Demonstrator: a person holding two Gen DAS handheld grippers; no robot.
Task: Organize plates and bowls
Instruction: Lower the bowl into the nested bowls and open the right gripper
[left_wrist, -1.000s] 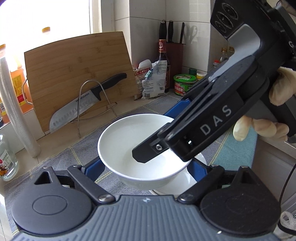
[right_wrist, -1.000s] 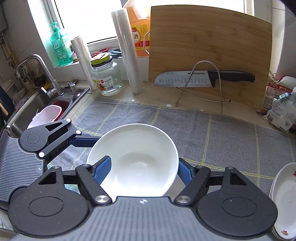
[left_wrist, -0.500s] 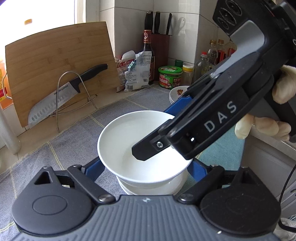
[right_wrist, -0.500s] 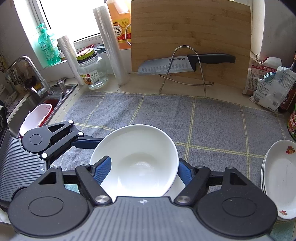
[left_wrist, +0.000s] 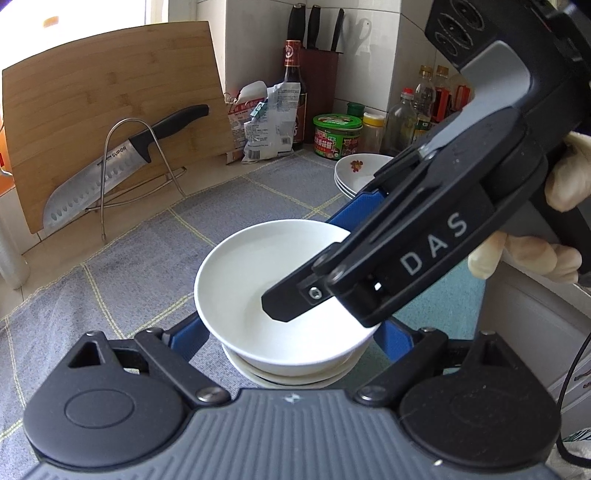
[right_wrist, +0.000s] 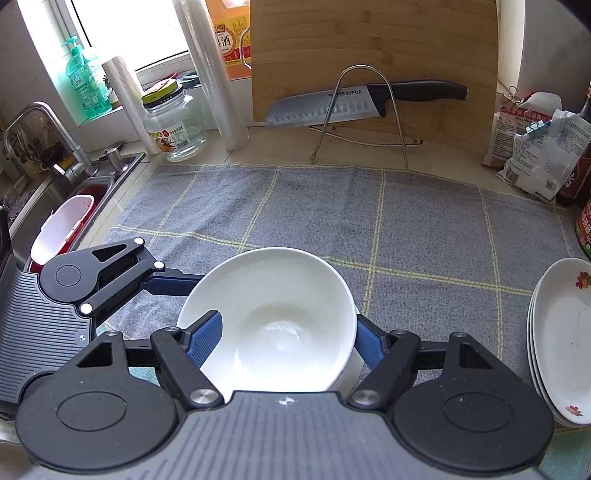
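While the white bowl (left_wrist: 273, 291) hangs over the bowl stack (left_wrist: 291, 373), both grippers have sunk toward it.

Left wrist view: the left gripper (left_wrist: 291, 332) stands wide at 6 o'clock, flanking the bowl; a second ago no stack showed beneath. Right wrist view: the right gripper (right_wrist: 288, 336) is clamped on the bowl's sides; the plates (right_wrist: 565, 339) have slid in at 3 o'clock. Nesting looks imminent.
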